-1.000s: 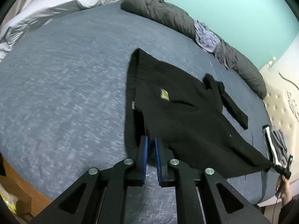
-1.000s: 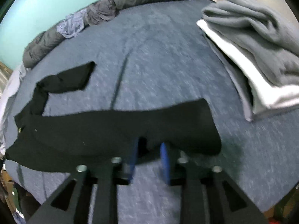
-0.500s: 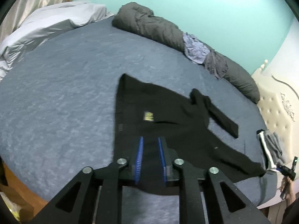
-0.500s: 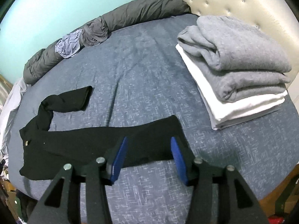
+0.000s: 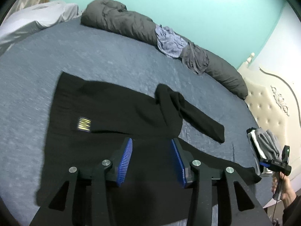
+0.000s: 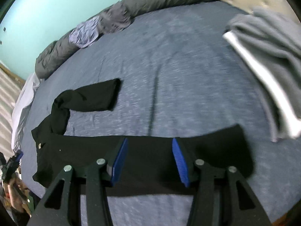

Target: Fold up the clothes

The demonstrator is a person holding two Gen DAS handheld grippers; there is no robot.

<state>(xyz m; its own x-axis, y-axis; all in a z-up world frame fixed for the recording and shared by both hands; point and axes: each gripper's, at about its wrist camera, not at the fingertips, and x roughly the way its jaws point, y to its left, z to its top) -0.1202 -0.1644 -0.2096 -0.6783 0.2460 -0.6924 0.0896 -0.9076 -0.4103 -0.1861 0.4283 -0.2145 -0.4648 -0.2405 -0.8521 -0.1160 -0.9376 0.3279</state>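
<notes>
Left wrist view: the left gripper (image 5: 151, 158) has just been opening; its jaws stand apart over the black trousers (image 5: 116, 111), gripping nothing. The trousers lie flat on the bed (image 5: 112, 56), one leg crumpled.

Right wrist view: the right gripper (image 6: 148, 160) has likewise let go (jaws half apart, empty) over the nearer leg. Judgement: cloth laid out, released; next fold pending.

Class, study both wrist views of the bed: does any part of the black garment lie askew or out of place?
Yes. One leg of the black trousers is twisted and bunched near its top, so it splays away from the other leg, which lies straight along the near edge of the bed.
</notes>
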